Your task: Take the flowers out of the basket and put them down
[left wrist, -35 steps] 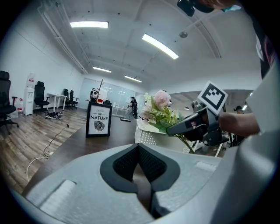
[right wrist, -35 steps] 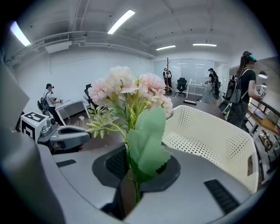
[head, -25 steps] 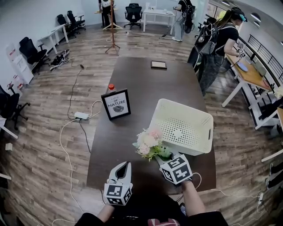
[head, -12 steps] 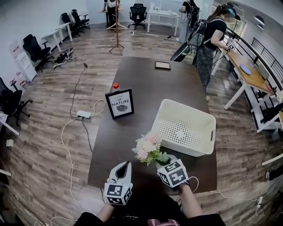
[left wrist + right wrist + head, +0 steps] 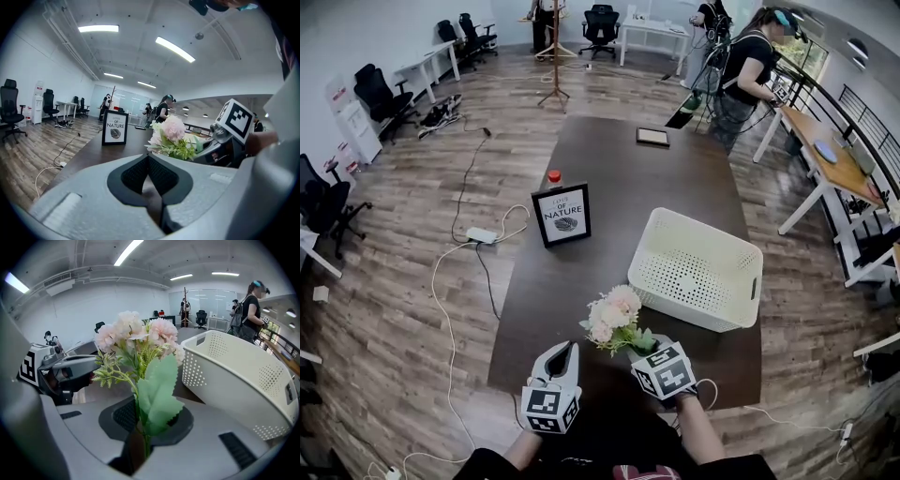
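Observation:
A bunch of pale pink flowers (image 5: pixel 613 316) with green leaves is out of the white perforated basket (image 5: pixel 698 270), just left of its near corner, low over the dark table (image 5: pixel 609 187). My right gripper (image 5: pixel 643 349) is shut on the green stems; in the right gripper view the flowers (image 5: pixel 140 341) rise from between the jaws, with the basket (image 5: pixel 243 376) to the right. My left gripper (image 5: pixel 563 354) is shut with nothing in it, near the table's front edge, left of the flowers (image 5: pixel 171 136). In the left gripper view the right gripper (image 5: pixel 213 147) is at the right.
A framed "Love of Nature" sign (image 5: pixel 562 215) stands left of the basket, with a red-capped bottle (image 5: pixel 553 176) behind it. A dark tablet (image 5: pixel 652 137) lies at the table's far end. Cables and a power strip (image 5: pixel 482 235) lie on the floor at left. People stand at the back right.
The right gripper has sunk with the flowers towards the table and come slightly nearer to me. The left gripper has stayed where it was.

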`<state>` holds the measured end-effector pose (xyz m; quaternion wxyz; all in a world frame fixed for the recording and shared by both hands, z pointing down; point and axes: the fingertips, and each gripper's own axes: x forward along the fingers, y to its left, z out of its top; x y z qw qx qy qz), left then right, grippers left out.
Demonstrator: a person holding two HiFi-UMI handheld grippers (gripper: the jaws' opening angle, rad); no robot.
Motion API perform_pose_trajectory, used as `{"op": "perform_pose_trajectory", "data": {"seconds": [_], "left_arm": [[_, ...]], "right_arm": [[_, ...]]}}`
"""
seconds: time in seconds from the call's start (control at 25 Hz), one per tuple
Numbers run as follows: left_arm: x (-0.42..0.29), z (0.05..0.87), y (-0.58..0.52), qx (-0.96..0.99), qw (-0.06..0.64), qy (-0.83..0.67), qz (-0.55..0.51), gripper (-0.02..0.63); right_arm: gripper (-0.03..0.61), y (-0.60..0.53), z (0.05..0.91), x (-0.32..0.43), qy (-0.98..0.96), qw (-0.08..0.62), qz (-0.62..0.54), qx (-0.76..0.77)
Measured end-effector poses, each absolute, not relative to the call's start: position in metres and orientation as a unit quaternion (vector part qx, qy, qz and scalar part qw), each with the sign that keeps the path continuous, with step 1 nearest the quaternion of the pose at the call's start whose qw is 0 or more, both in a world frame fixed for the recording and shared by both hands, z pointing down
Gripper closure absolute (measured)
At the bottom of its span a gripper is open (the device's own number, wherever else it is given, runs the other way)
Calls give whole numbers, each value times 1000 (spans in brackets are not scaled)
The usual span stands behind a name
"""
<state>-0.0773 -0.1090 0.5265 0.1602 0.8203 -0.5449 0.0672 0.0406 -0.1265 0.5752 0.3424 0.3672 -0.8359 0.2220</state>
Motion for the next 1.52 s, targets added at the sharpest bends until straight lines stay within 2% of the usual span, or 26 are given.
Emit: {"op": "perform_pose_trajectory", "data": {"seconds": [1.52], "left_arm": [[-103, 531, -105, 812, 152, -558, 75, 605]], "right_arm": [[514, -105, 645, 20, -813, 366, 260, 372]]}}
